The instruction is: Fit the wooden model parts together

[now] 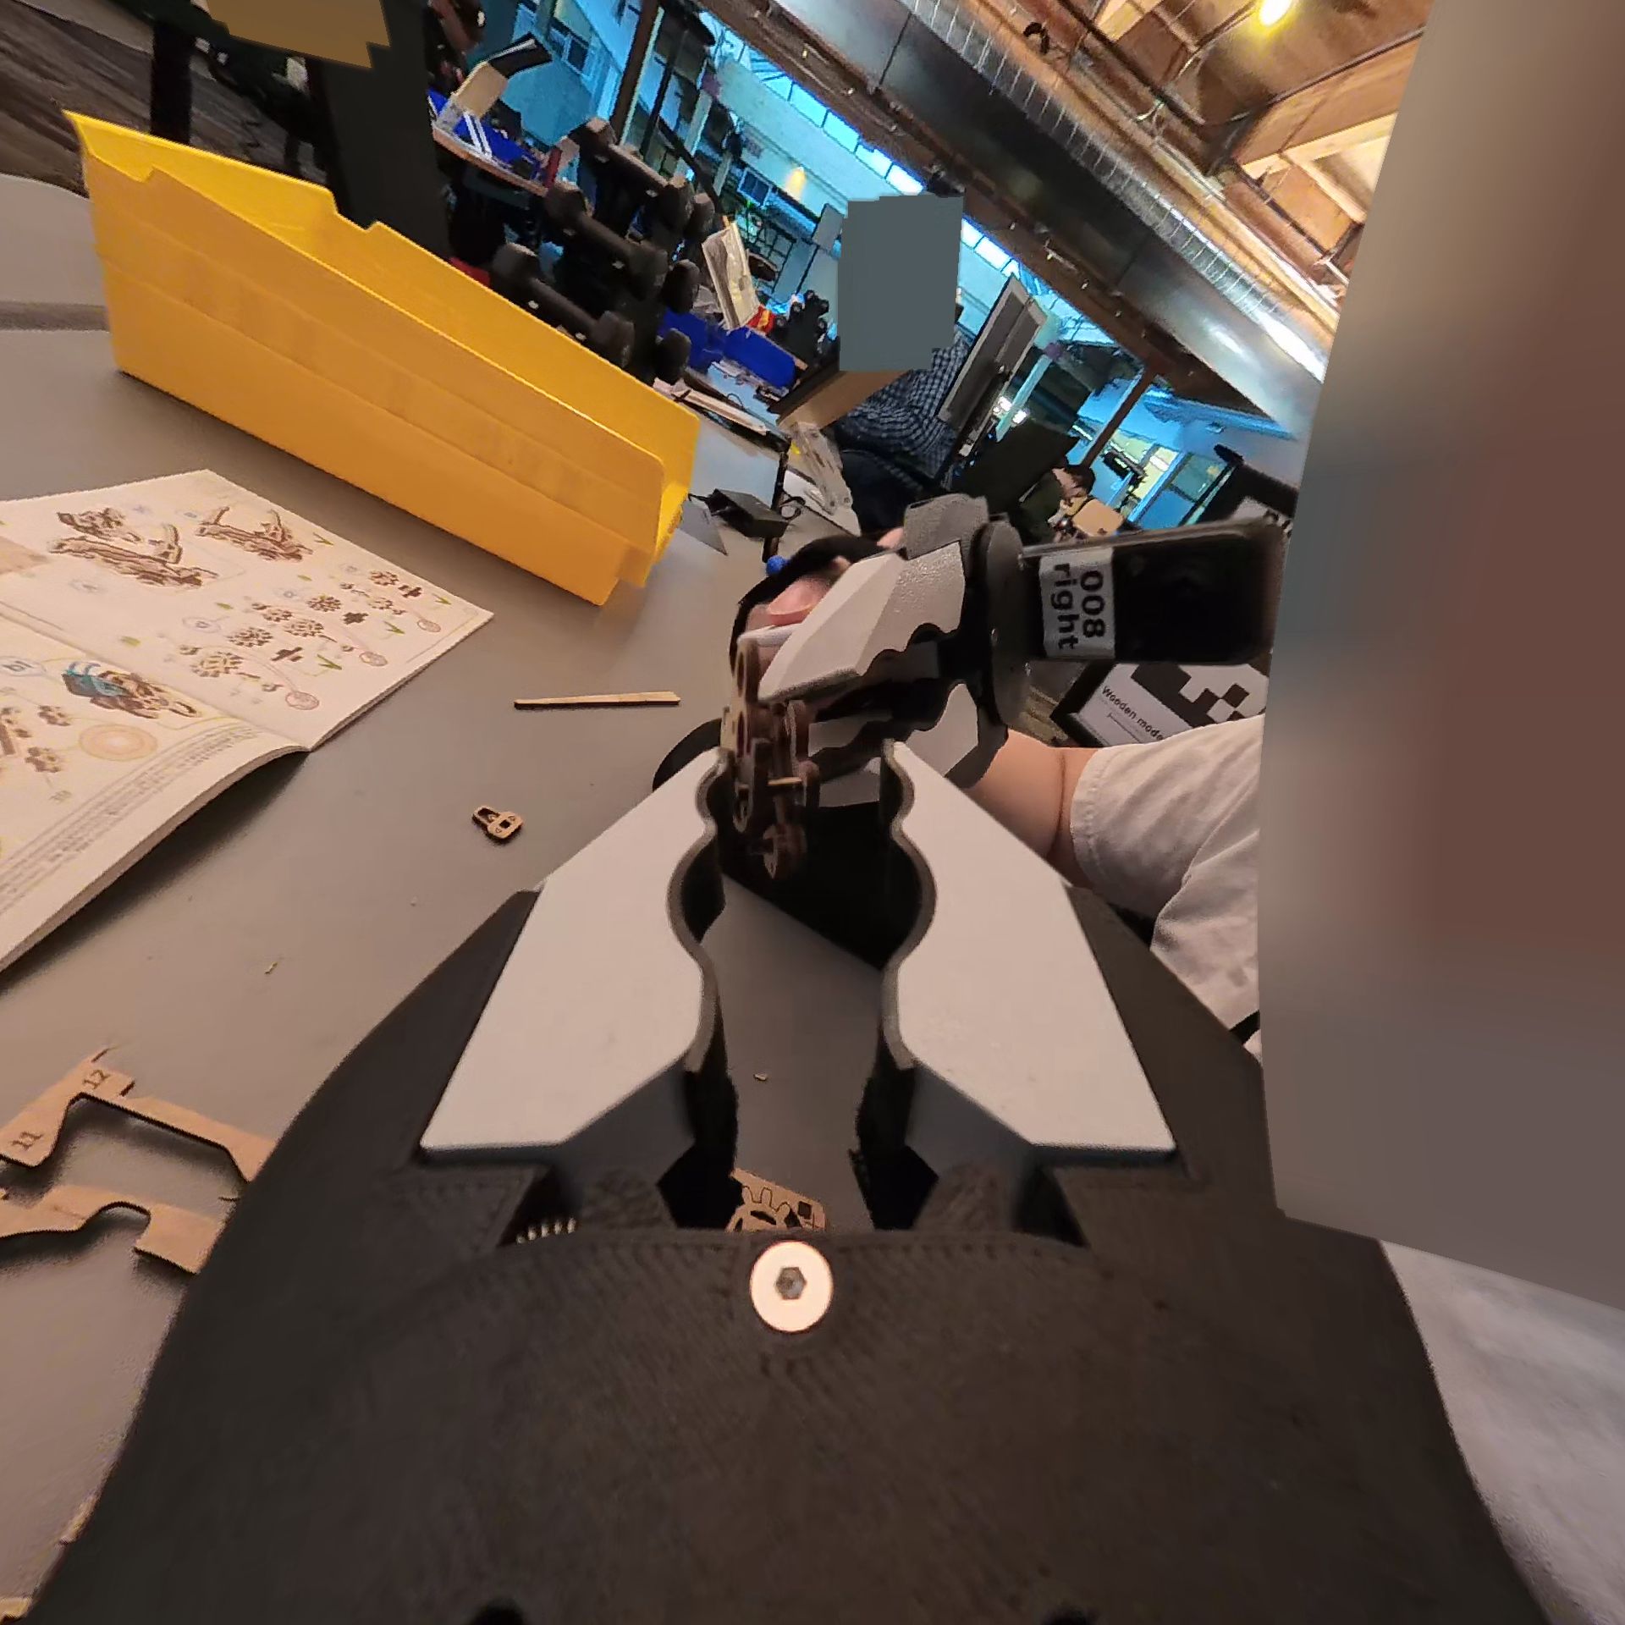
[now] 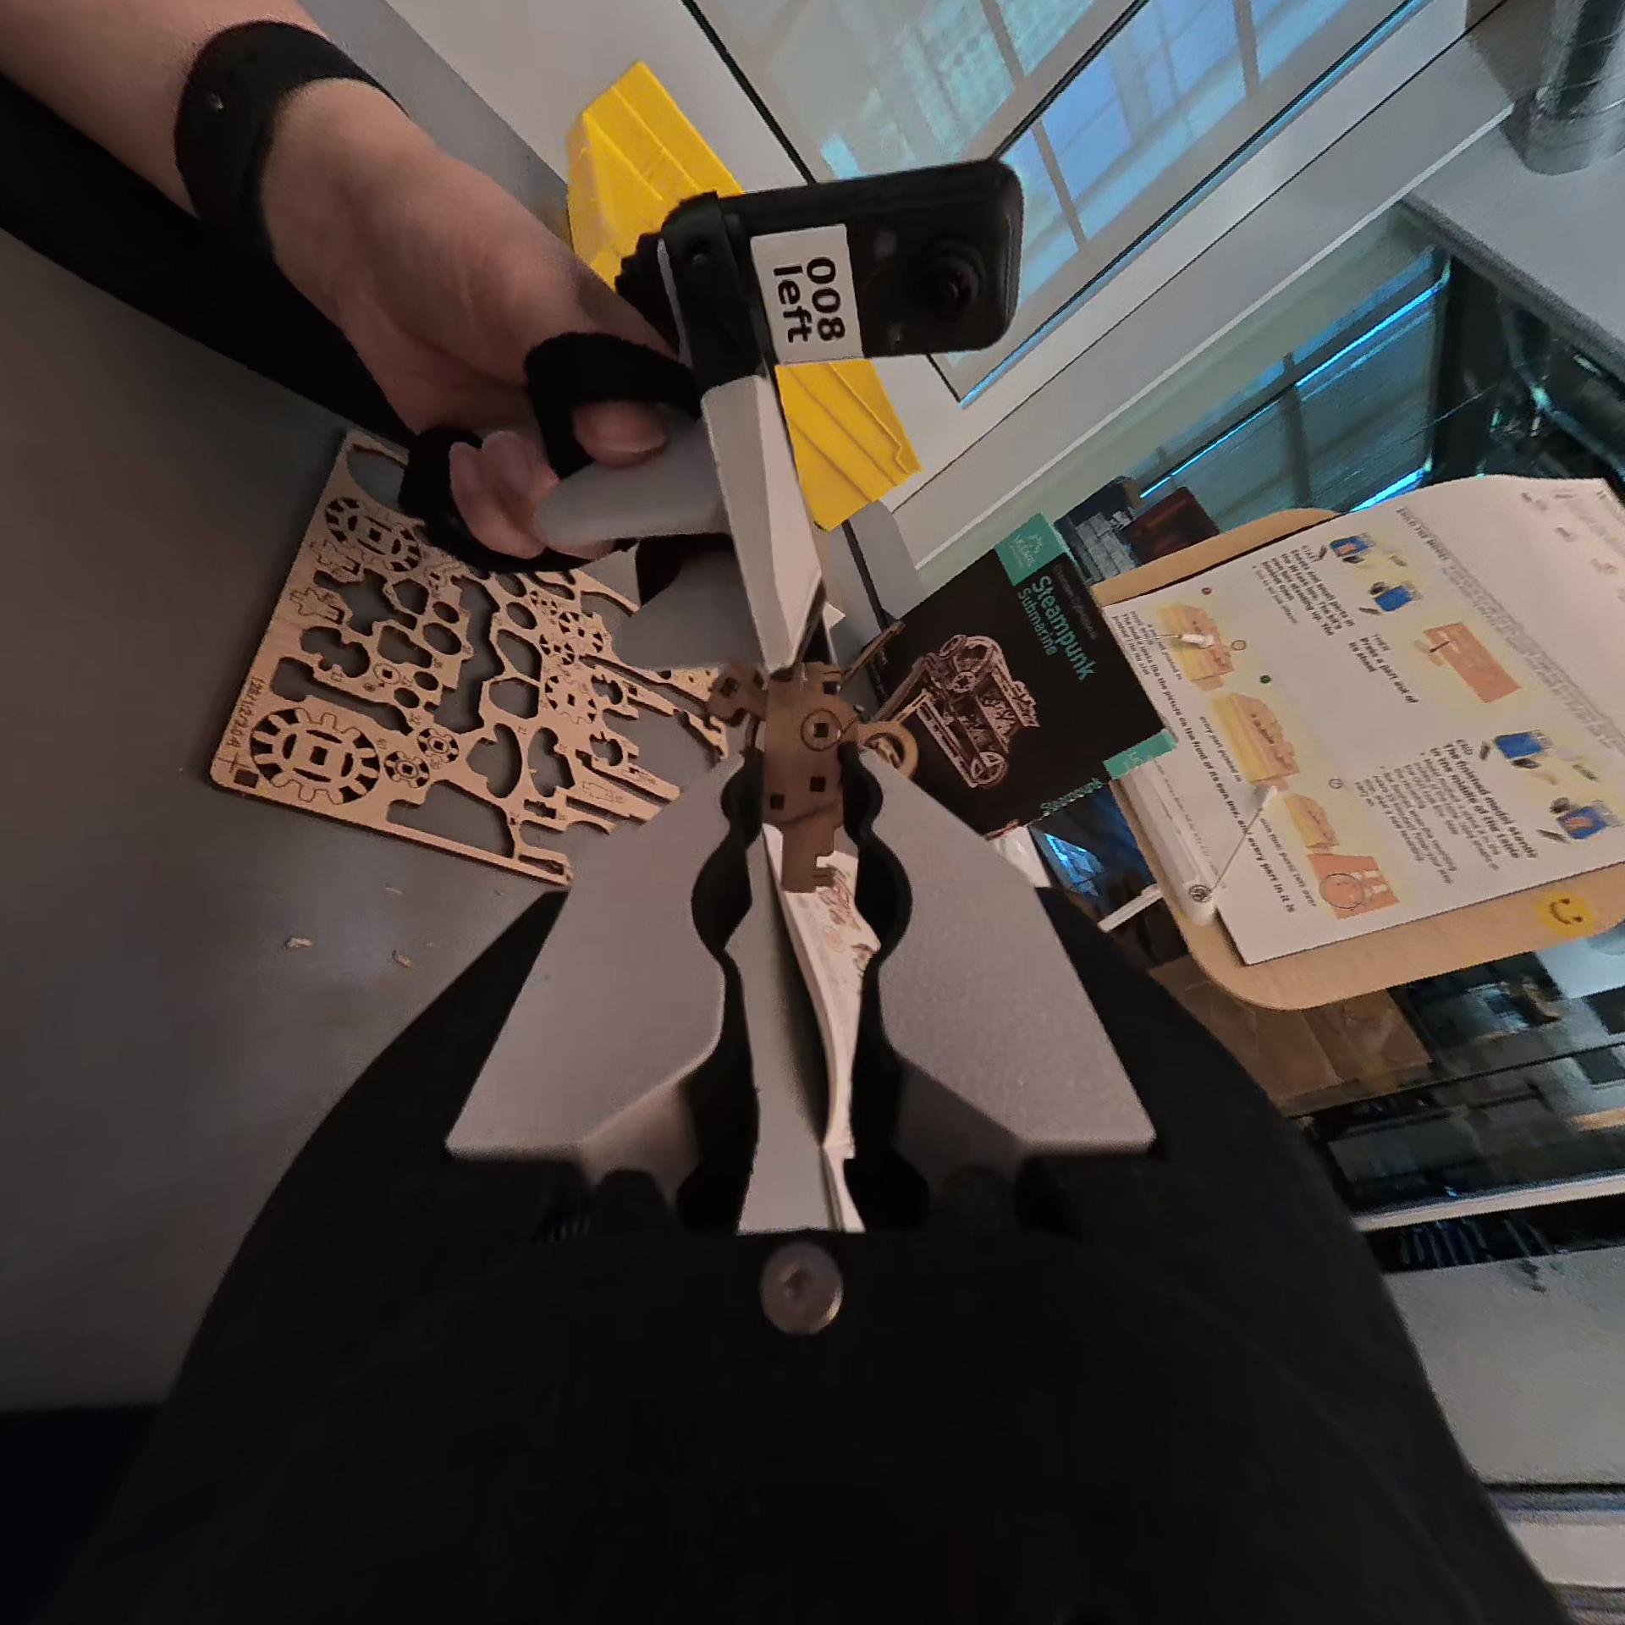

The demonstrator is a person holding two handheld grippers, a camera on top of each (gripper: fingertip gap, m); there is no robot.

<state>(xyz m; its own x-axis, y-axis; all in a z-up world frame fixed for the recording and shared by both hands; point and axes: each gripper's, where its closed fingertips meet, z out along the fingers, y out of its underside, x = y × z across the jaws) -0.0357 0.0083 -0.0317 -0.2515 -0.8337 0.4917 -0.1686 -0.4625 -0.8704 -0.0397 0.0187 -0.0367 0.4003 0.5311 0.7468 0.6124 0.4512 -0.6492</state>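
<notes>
A small brown wooden model assembly (image 1: 765, 809) hangs in the air above the grey table (image 1: 440, 923). My left gripper (image 1: 800, 774) has its jaws narrowed around the assembly, and its left fingertip (image 1: 703, 791) touches the wood. My right gripper (image 1: 774, 703) comes in from the right and clamps the assembly's upper part. In the right wrist view, my right gripper (image 2: 805, 765) is shut on the edges of the assembly's holed plate (image 2: 805, 747). There my left gripper (image 2: 787, 659) comes down from above and meets the assembly's top.
A yellow bin (image 1: 378, 352) stands at the back of the table and an open instruction booklet (image 1: 176, 668) lies left. A thin wooden stick (image 1: 598, 701), a small loose part (image 1: 498, 823) and sheet offcuts (image 1: 132, 1143) lie nearby. A punched plywood sheet (image 2: 422, 703), a black box (image 2: 1011, 686) and an instruction board (image 2: 1372, 703) stand close by. Only a small space, under 4 cm, lies between the two pairs of fingers.
</notes>
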